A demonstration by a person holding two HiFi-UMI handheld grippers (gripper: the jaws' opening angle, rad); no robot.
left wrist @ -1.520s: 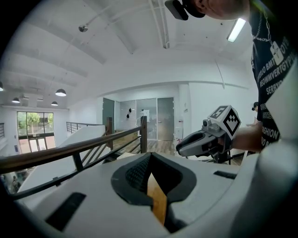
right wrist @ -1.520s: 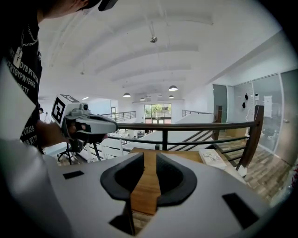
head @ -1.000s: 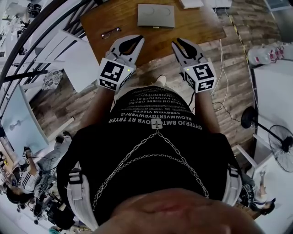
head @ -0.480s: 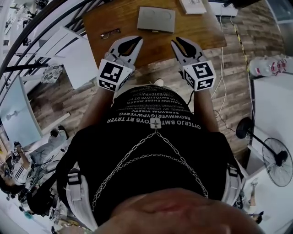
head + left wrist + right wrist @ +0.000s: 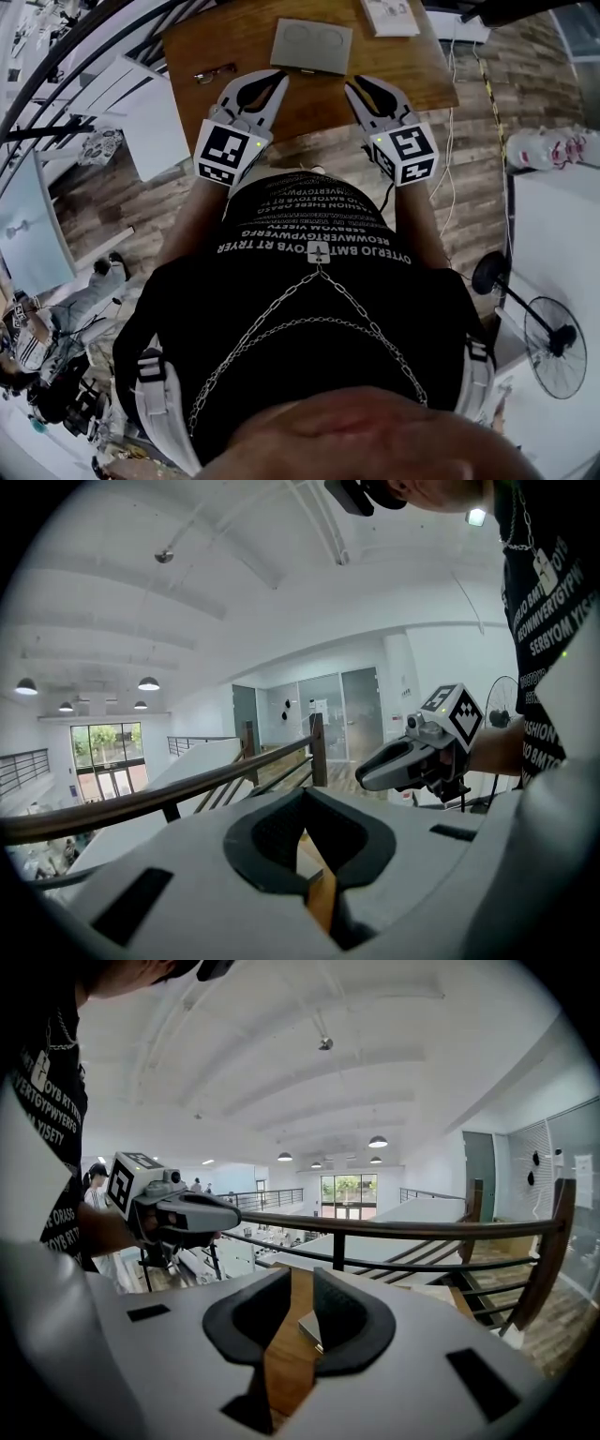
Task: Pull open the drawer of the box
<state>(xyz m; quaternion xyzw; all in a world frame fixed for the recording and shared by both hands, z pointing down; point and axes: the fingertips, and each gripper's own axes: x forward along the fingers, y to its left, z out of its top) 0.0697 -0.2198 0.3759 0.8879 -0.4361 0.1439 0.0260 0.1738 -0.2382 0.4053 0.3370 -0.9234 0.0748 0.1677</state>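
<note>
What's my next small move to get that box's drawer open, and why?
Probably ease the right claw forward to the grey box on the wooden table: it and the left claw are empty and short of the box, touching nothing.

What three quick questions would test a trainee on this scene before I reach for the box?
1. True or false: the right gripper grips the grey box.
2. In the head view, the glasses lie where relative to the box? A) left B) right C) on top
3. Which gripper's jaws stand slightly apart?
Key: 1 false; 2 A; 3 the right gripper; the left gripper is shut.
</note>
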